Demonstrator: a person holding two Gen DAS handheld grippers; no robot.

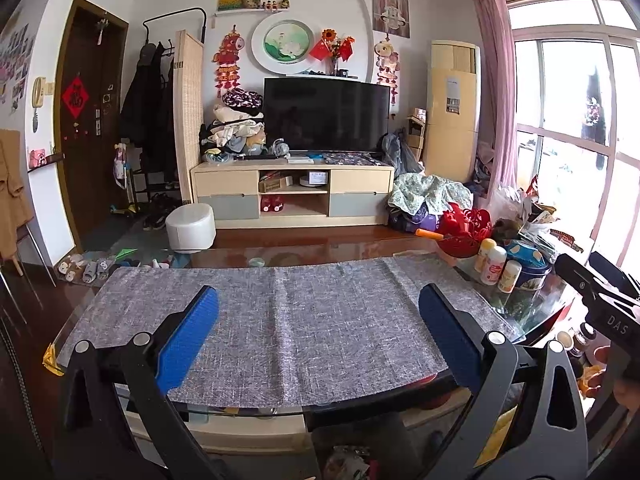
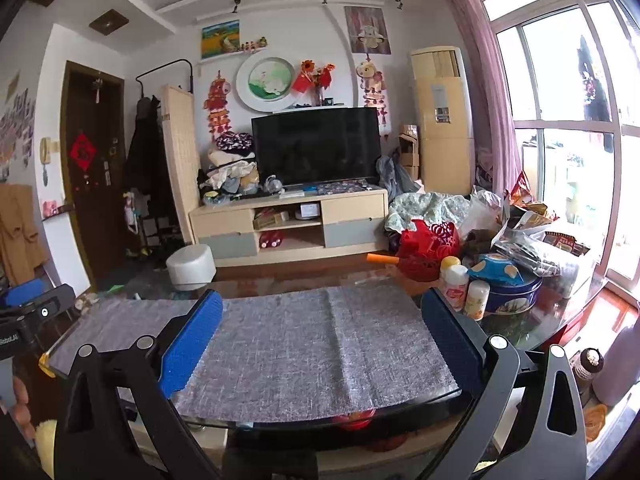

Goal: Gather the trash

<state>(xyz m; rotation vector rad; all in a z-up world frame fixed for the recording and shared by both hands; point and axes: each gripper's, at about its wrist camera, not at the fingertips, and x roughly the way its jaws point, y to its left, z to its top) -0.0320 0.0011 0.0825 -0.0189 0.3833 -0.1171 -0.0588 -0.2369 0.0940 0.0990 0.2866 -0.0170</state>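
While I am holding both tongs wide apart and empty over the grey cloth on the table, the left tongs and right tongs are gripping nothing; snack wrappers are piling beyond the right tongs' right finger.

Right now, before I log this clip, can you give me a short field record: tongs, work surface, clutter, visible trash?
left tongs: open, empty, above the mat
right tongs: open, empty, above the mat
work surface: grey woven mat on a glass table
clutter: red basket, three small bottles, blue round tin, snack bags, all right of the mat
trash on the mat: none seen
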